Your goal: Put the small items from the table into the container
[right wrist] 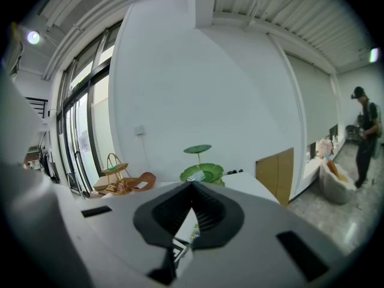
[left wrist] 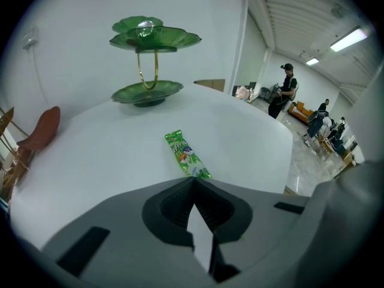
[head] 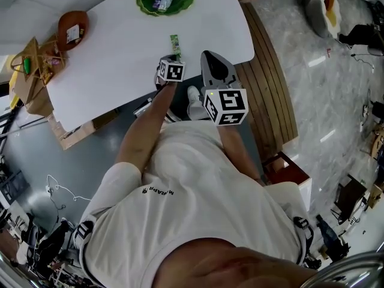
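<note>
A green snack packet (left wrist: pixel 186 155) lies on the white table (left wrist: pixel 102 155), also visible in the head view as the packet (head: pixel 174 43). My left gripper (left wrist: pixel 193 179) points steeply down at it, its jaws closed together on the packet's near end. In the head view the left gripper (head: pixel 174 57) sits just below the packet. The green tiered dish (head: pixel 182 0) stands at the table's far side, with small items in its lower bowl; it appears as the dish (left wrist: pixel 147 93) and again as the dish (right wrist: pixel 202 173). My right gripper (right wrist: pixel 192 186) hovers shut and empty at the table's near edge.
A brown leaf-shaped tray (head: pixel 72 29) with a card and a wicker basket (head: pixel 31 65) sit at the table's left end. The table edge (head: pixel 240 59) drops to a wooden strip and a glossy floor. People stand far off (left wrist: pixel 287 92).
</note>
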`<state>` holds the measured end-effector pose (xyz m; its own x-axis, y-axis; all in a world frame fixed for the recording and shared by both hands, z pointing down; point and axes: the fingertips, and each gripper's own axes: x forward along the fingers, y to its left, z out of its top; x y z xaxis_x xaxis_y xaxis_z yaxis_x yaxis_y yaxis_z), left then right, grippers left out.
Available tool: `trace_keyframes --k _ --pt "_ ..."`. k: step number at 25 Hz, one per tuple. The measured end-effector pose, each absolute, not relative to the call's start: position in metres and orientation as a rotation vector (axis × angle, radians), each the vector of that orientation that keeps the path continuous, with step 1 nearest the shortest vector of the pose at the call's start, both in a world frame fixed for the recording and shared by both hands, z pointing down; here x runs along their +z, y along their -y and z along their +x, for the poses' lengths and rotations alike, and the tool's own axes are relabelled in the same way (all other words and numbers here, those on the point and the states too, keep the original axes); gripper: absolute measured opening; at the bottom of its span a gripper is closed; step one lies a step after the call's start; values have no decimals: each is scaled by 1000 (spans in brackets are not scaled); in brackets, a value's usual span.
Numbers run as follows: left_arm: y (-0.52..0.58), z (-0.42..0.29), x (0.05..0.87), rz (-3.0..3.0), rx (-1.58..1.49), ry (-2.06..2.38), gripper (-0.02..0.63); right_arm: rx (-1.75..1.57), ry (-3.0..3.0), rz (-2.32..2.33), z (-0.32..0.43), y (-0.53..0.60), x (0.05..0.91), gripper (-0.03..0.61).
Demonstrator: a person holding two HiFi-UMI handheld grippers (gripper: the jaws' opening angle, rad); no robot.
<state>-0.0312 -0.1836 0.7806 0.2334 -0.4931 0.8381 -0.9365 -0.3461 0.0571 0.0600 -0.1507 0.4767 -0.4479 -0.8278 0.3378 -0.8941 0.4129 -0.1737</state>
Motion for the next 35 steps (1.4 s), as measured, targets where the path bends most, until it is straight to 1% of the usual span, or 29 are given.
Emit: trace_keyframes --k 22,35 --pt "178 -38 667 2179 820 1368 5 418 2536 1524 39 143 449 5" --pt "190 -28 606 2286 695 1405 5 391 2542 1554 43 140 439 5"
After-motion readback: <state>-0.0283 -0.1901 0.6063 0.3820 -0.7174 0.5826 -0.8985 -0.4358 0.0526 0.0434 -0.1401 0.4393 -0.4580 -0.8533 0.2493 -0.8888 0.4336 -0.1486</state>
